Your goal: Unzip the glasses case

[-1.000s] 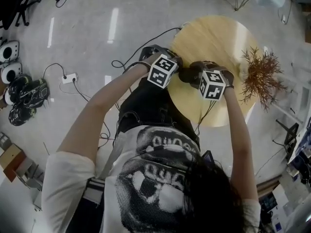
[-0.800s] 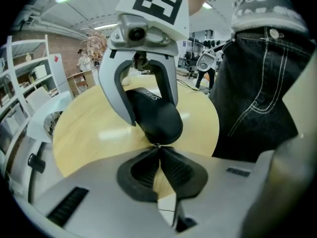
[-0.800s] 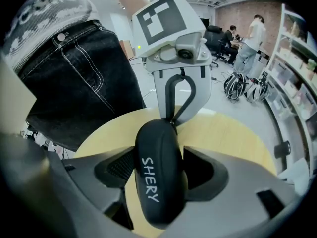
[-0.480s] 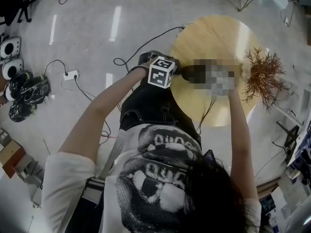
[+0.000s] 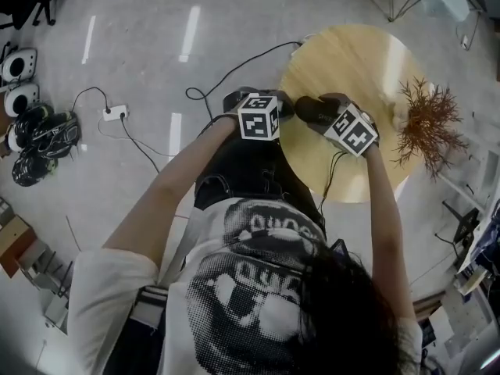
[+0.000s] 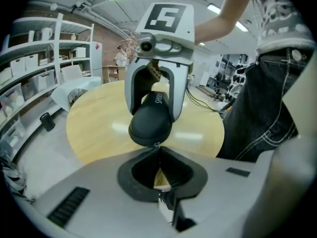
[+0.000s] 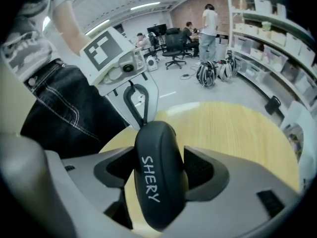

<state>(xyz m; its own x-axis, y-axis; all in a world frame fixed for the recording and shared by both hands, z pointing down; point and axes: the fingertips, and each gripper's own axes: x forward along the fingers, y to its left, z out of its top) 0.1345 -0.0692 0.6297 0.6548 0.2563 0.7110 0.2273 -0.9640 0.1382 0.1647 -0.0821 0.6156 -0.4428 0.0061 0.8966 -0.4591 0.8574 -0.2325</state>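
Since a second back, the right tongs (image 7: 158, 171) have rolled and swung outward a little, so more of the black glasses case (image 5: 314, 109) shows between the two marker cubes. Meanwhile the left tongs (image 6: 158, 150) have hardly shifted. Right tongs are clamped across the case's middle, holding it in the air above the round wooden bench (image 5: 344, 53). Left tongs are pinched fully together right at the case's left-hand end. Trouble, I'd guess, would be the smooth shell twisting or slipping in that clamp if the pull runs off the zip's line, or the pinch coming off. Whether a zip tab is really caught I can't tell: it is too small, and the zip itself is turned out of sight.
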